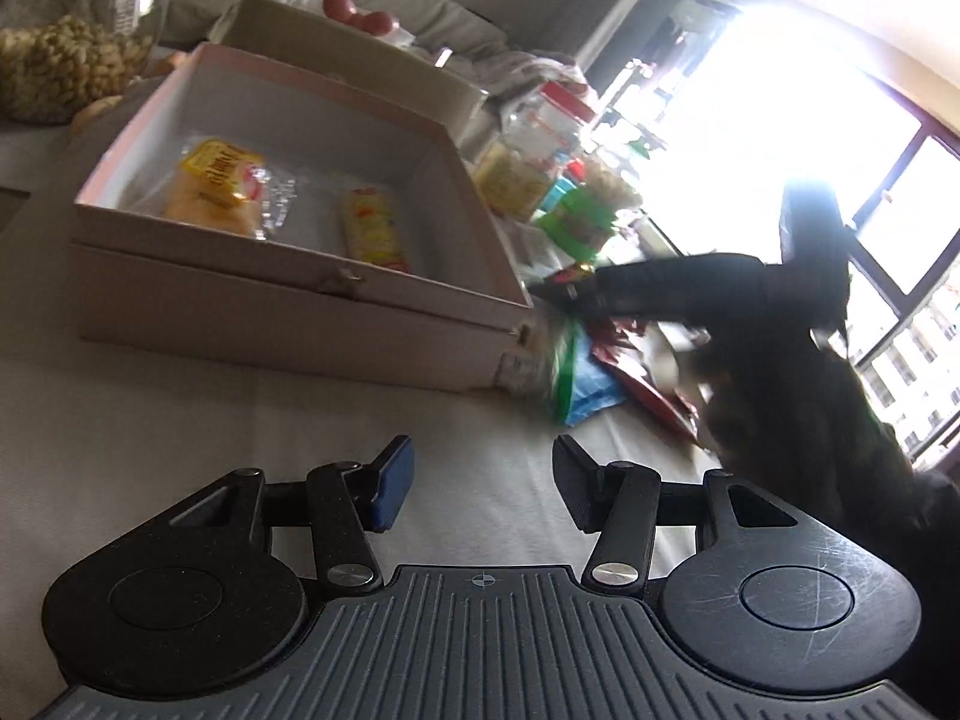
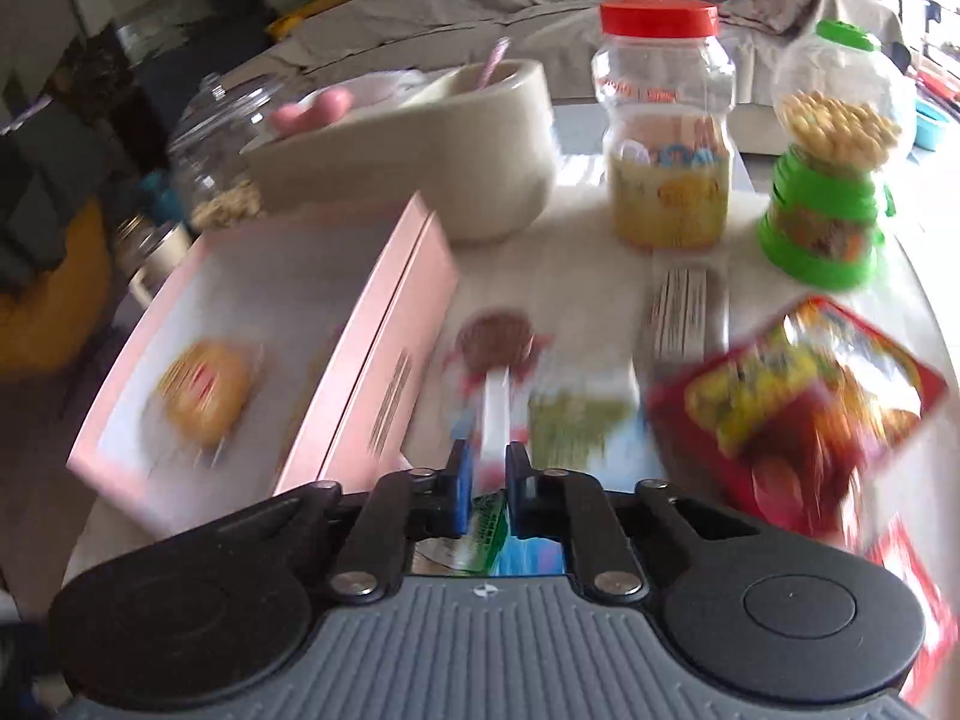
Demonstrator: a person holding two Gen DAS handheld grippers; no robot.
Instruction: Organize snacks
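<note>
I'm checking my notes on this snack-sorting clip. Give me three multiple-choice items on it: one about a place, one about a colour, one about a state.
1. Where does the yellow-wrapped cake lie?
A. inside the pink box
B. on the sofa
C. in the glass jar

2. What colour is the lid of the tall clear plastic jar?
A. blue
B. red
C. black

3. How do the left gripper's jaws stand?
A. closed on a packet
B. closed on nothing
C. apart with nothing between them

Answers:
1. A: it rests on the floor of the pink box, next to a yellow snack bar.
2. B: the screw lid on top is red in the right wrist view.
3. C: only bare tablecloth shows between its fingers.
</note>
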